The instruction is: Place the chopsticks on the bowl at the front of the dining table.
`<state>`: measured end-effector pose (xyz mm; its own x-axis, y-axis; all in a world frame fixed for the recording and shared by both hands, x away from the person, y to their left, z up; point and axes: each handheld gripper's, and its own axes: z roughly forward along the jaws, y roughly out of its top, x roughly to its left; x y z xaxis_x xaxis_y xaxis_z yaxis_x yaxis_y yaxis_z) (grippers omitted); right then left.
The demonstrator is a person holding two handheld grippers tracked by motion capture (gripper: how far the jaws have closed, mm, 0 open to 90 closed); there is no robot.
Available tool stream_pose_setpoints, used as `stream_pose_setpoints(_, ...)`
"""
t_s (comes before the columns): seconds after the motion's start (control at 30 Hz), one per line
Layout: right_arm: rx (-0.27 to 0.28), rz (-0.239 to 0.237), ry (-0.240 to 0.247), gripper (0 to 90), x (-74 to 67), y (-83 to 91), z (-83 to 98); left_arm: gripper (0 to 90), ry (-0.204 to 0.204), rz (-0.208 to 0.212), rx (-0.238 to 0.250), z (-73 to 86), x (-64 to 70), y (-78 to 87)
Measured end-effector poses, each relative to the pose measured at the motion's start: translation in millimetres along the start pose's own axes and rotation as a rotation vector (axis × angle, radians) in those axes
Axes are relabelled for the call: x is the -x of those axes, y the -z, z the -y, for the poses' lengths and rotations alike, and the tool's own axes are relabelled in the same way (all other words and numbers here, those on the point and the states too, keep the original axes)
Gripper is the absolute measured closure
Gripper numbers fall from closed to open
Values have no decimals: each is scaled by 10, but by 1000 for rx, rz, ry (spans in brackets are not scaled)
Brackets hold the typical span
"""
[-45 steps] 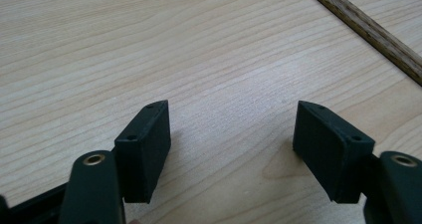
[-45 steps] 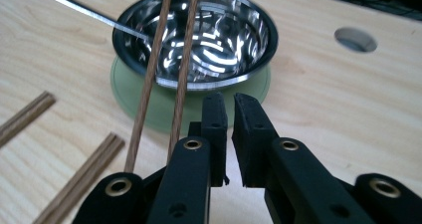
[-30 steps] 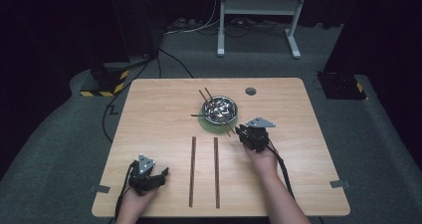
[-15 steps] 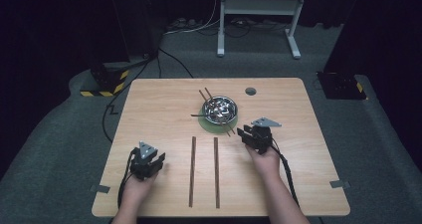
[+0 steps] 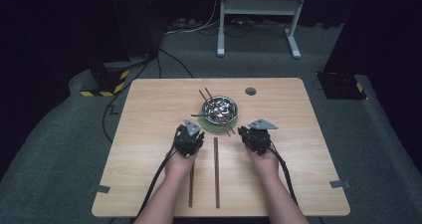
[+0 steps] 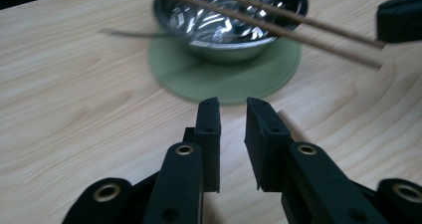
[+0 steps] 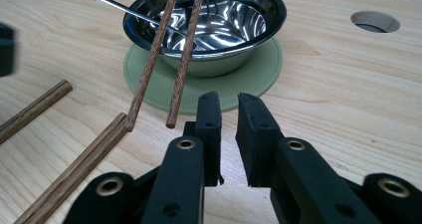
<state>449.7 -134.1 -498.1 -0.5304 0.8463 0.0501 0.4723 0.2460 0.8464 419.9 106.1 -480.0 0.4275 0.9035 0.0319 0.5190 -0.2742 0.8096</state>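
Steel bowl (image 5: 219,110) seated on green mat (image 5: 207,127), upper middle of table (image 5: 149,109), just beyond both grippers. 2 chopsticks (image 5: 226,128) laid across bowl rim, near ends overhanging mat toward right gripper (image 5: 247,133). Thin metal utensil (image 5: 199,115) projecting from bowl to the left in high view; type not discernible. 2 long wooden sticks (image 5: 216,171) flat on table, parallel, running from near edge toward mat; left one partly under left forearm.

Left gripper (image 5: 188,135) at near-left edge of mat, pointed at bowl. Jaws narrow, just been closing, nothing between them; bare wood visible through gap in left gripper view. Tips near mat, not touching.

Right gripper at near-right of mat, close beside chopstick ends. Jaws narrow, just been closing, nothing gripped; chopstick ends lying just left of jaws in right gripper view, apart from pads.

Round hole (image 5: 250,91) in table beyond bowl, to right.
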Motion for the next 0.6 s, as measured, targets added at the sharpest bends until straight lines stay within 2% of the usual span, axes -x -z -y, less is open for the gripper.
stream_pose_setpoints(0.1, 9, -21, -12, 802, -4, -28, 8, 768, 7, 5, -1, -29, 87, -92)
stream_pose_setpoints(0.13, 3, -17, -4, 803, -41, -42, 11, 768, 7, 1, 0, -45, 155, -161)
stream_pose_setpoints(0.2, 11, 1, 32, 804, -74, -49, 14, 768, 23, -6, 4, -57, 200, -232)
stream_pose_setpoints(0.3, 7, 3, 35, 805, -87, -42, 17, 768, 44, -11, 7, -66, 227, -288)
stream_pose_setpoints(0.33, 12, 9, 44, 805, -87, -37, 19, 768, 34, -13, 2, -75, 243, -310)
stream_pose_setpoints(0.43, 5, 12, 43, 805, -94, -41, 26, 768, 38, -15, 8, -93, 271, -339)
stream_pose_setpoints(0.6, 4, -1, 56, 795, -111, -39, 31, 767, 41, 1, 8, -124, 312, -394)
